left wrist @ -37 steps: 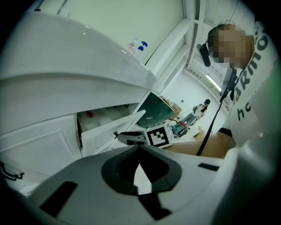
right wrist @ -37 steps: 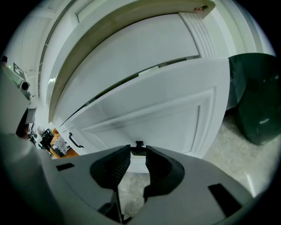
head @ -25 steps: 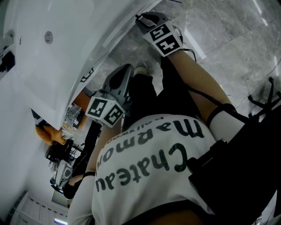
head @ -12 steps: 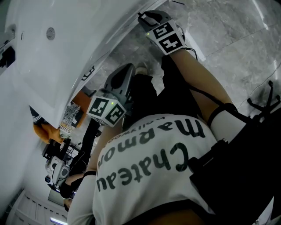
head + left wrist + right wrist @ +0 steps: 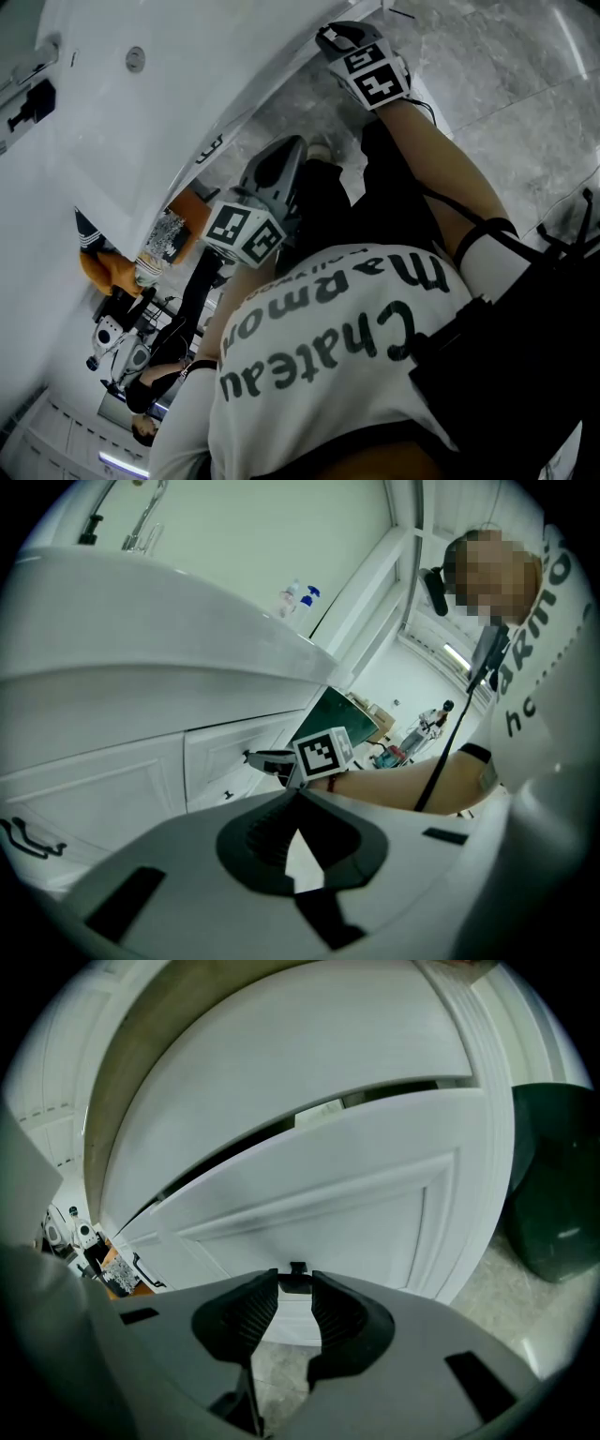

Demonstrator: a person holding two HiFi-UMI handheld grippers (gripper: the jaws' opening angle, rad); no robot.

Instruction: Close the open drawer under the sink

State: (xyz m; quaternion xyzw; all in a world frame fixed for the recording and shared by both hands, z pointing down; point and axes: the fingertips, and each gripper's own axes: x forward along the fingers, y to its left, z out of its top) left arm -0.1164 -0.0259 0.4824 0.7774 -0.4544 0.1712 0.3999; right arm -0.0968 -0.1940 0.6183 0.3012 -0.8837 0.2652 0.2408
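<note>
Drawer (image 5: 309, 1213) just under the sink (image 5: 159, 122), ajar, dark gap along its top | front lies crosswise, dead ahead of our right gripper (image 5: 294, 1286), which clamps its handle (image 5: 296, 1273) | left gripper (image 5: 298, 797) closed, empty, farther from the sink | we'd push straight in.

A: What can one read here?

B: Only the print on the person's white shirt (image 5: 319, 394). In the head view it is upside down: large dark letters spell "Chateau". "MaRmon" stands to one side of it and "MaRmo" to the other.

A: Anything smaller?

B: A small line by "MaRmo" looks like "Hollywood", but it is blurred. In the left gripper view the shirt (image 5: 553, 667) shows only "akmo" and, lower down, "hc".
</note>
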